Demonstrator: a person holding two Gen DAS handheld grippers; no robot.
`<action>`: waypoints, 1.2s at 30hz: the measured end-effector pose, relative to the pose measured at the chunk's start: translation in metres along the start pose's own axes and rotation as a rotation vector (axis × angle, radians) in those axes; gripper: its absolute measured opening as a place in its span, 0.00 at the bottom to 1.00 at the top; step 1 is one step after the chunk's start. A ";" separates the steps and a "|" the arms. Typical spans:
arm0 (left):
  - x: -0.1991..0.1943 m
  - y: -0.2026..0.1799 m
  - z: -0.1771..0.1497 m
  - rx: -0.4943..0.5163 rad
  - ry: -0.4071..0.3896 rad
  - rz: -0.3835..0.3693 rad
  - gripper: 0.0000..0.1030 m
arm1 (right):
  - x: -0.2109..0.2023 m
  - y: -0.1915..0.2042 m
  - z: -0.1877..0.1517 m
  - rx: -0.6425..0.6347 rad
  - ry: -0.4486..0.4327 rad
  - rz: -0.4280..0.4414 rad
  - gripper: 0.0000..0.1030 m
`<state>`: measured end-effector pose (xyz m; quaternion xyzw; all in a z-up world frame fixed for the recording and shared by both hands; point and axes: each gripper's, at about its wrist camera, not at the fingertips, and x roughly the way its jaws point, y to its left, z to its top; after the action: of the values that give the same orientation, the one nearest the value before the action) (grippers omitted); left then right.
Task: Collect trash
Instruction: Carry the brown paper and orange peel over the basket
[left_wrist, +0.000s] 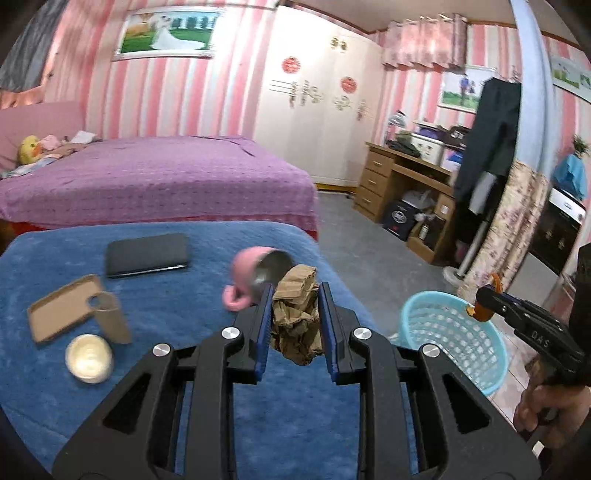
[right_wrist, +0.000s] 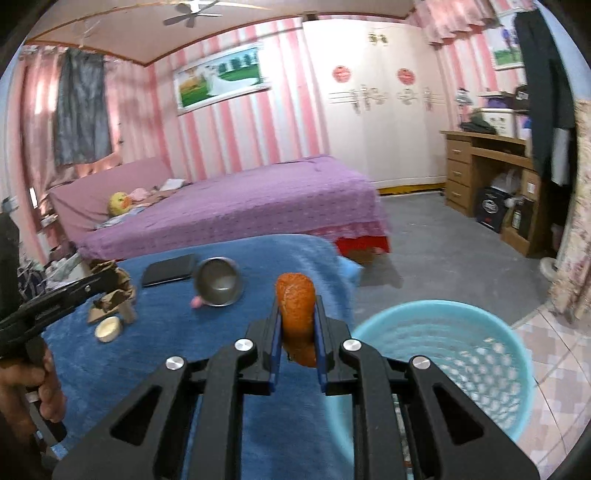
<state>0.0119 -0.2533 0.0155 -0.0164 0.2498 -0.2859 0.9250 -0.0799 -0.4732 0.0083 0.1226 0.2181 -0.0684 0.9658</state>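
My left gripper (left_wrist: 295, 295) is shut on a crumpled brown paper wad (left_wrist: 297, 317) and holds it above the blue-covered table (left_wrist: 184, 288). My right gripper (right_wrist: 297, 306) is shut on an orange peel (right_wrist: 296, 314), near the table's right edge. It also shows in the left wrist view (left_wrist: 480, 306), over the rim of the light blue mesh basket (left_wrist: 454, 339). The basket (right_wrist: 461, 354) stands on the floor to the right of the table. The left gripper and its paper wad show at the left of the right wrist view (right_wrist: 110, 282).
On the table lie a pink mug (left_wrist: 258, 277) on its side, a black phone (left_wrist: 147, 254), a brown phone case (left_wrist: 62, 306), a cardboard tube (left_wrist: 110, 321) and a small white jar (left_wrist: 88, 358). A purple bed (left_wrist: 147, 177) stands behind; a wooden desk (left_wrist: 399, 177) is at the right.
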 end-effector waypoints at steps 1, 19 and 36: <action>0.005 -0.009 -0.001 0.007 0.005 -0.013 0.22 | -0.002 -0.011 -0.001 0.011 0.000 -0.017 0.15; 0.054 -0.108 -0.007 0.080 0.055 -0.141 0.22 | -0.011 -0.089 -0.005 0.085 0.000 -0.139 0.15; 0.073 -0.163 -0.014 0.142 0.081 -0.193 0.22 | -0.012 -0.115 -0.006 0.159 -0.013 -0.211 0.44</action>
<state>-0.0273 -0.4270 -0.0020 0.0366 0.2635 -0.3908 0.8812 -0.1141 -0.5809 -0.0158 0.1748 0.2176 -0.1873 0.9418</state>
